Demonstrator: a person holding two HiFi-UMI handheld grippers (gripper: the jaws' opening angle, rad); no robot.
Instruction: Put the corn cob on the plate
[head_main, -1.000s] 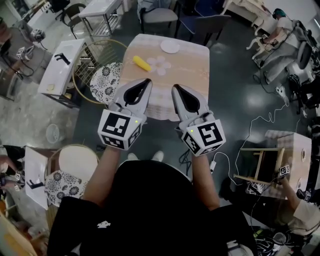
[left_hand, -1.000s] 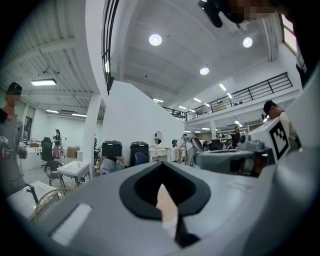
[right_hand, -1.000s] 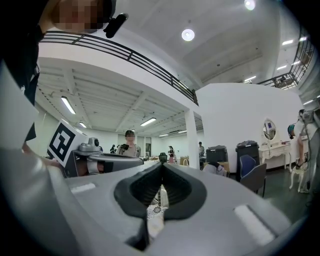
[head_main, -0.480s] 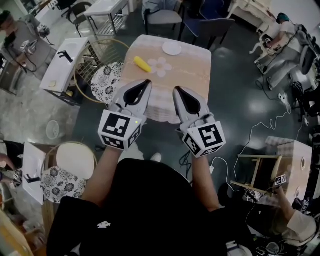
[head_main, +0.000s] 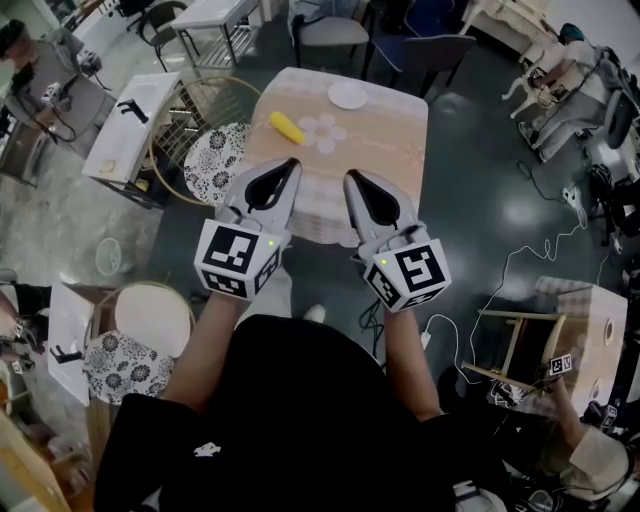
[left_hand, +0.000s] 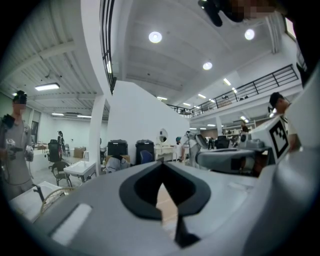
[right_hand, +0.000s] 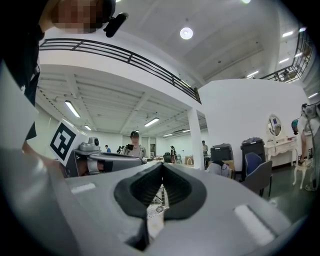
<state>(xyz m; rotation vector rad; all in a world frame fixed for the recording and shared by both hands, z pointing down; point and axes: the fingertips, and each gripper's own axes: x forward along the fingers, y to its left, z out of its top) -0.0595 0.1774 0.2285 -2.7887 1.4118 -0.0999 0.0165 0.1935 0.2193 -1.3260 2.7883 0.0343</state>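
Bench: small, with a pale cloth over it. It carries the plate, the corn cob and a flower-shaped mat. Both claws are held level over its near edge.

Left claw: pressed together and empty, nothing between the jaws. It is the nearer one to the corn cob, so it looks the better choice for the pick-up. It needs to spread before it reaches forward.

Right claw: pressed together and empty, side by side with the left one. It is best kept back, clear of the other's path.

Plate: white, round and bare, at the far edge of the bench, apart from the corn cob.

Corn cob: yellow, lying slantwise on the left part of the bench, just beside the mat and well ahead of both claw tips. It is not yet touched.

- Grip: a round cob is likely to roll, so the jaws should close across its middle, square to its length.
- Lift: raise it clear of the cloth before carrying it.
- Placement: set it down in the centre of the plate, then let go.
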